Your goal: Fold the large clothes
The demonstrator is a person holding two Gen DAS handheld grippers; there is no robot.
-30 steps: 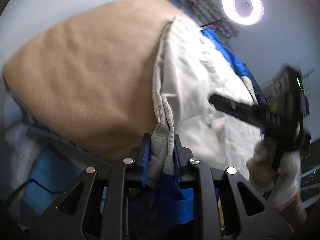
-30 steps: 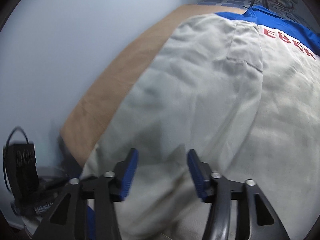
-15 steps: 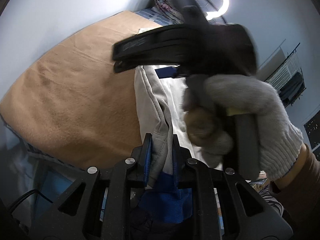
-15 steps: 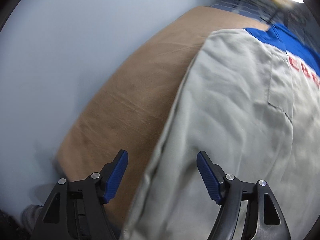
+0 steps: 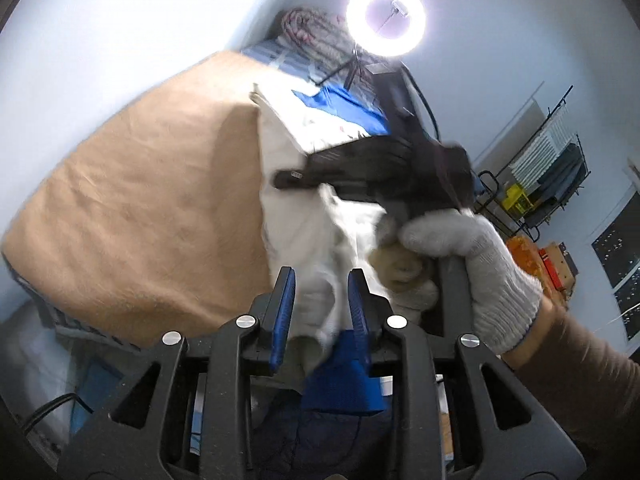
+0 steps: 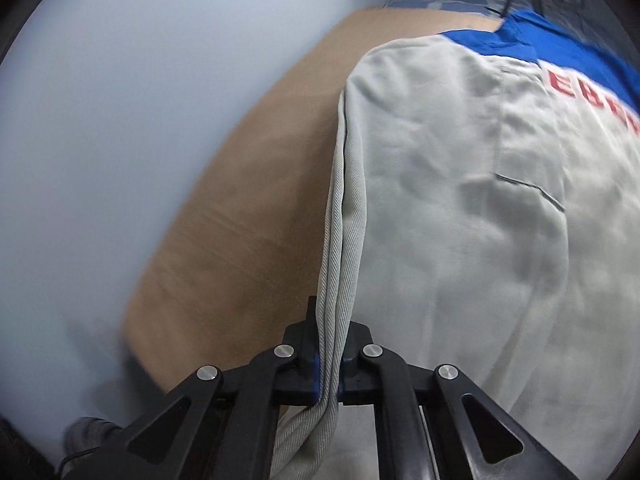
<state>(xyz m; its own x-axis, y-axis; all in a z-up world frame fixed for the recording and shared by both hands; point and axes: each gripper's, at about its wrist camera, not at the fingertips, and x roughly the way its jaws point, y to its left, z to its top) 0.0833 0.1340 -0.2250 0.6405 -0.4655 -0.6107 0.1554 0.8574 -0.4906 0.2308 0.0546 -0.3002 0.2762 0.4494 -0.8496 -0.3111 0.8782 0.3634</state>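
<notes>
A large light grey jacket [image 6: 480, 200] with a blue yoke and red letters lies on a tan blanket [image 6: 248, 216] over the bed. My right gripper [image 6: 329, 364] is shut on the jacket's ribbed hem edge [image 6: 340, 240]. In the left wrist view the jacket [image 5: 292, 184] hangs in folds toward me. My left gripper [image 5: 322, 304] stands open with the grey cloth loose between its blue pads [image 5: 282, 312]. The right gripper [image 5: 380, 168] and its gloved hand [image 5: 472, 264] are close in front of the left one, on the same hem.
A ring light [image 5: 386, 18] on a stand shines at the bed's far end beside a patterned pillow [image 5: 308, 28]. A blue-grey wall [image 6: 140, 120] runs along the blanket's left side. Racks and boxes [image 5: 540, 200] stand at the right.
My right gripper has closed on the hem edge it hovered over open. My left gripper's jaws have opened, loosing their grip on the cloth.
</notes>
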